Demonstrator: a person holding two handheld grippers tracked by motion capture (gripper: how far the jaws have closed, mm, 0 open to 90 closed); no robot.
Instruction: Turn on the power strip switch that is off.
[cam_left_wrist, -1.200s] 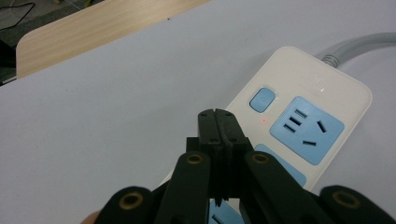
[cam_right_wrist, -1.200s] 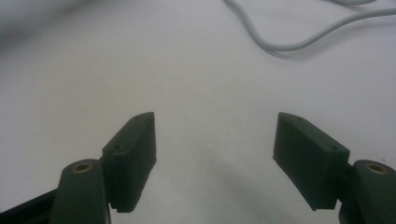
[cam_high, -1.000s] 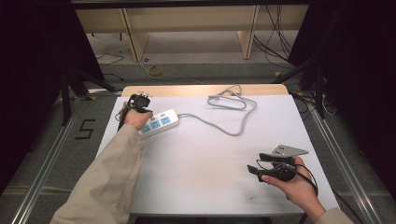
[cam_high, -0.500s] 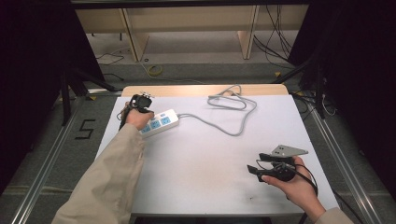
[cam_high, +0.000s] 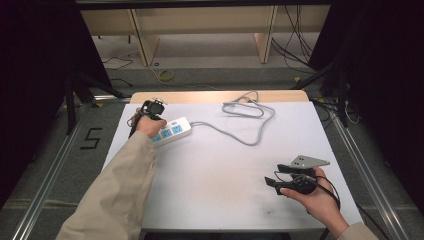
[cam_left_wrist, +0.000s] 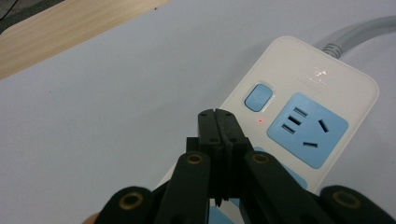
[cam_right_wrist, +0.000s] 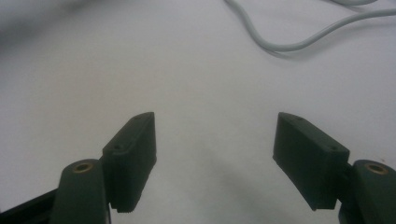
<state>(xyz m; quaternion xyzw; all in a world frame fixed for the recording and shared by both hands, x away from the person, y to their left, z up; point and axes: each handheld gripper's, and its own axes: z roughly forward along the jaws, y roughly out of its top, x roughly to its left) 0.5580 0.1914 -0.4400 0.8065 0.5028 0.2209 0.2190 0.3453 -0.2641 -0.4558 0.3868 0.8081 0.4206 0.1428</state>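
The power strip (cam_high: 170, 131) lies flat on the white table (cam_high: 220, 180), near the far left corner, set at an angle to the table edges. Its casing is white, with blue socket faces and a blue rocker switch (cam_left_wrist: 258, 97); a small red indicator light (cam_left_wrist: 260, 121) shows just beside that switch. A grey cable (cam_high: 240, 131) leaves the end of the power strip that points toward the right edge, runs across the far half of the table and loops back on itself near the far edge. The left hand-held gripper (cam_left_wrist: 217, 122) hangs over the power strip with both jaws pressed together, nothing between them; the tips sit just beside the switch and the indicator light. The right hand-held gripper (cam_high: 276, 176) is held well apart from the power strip, near the right end of the near edge, with its jaws spread wide and only bare table surface between them.
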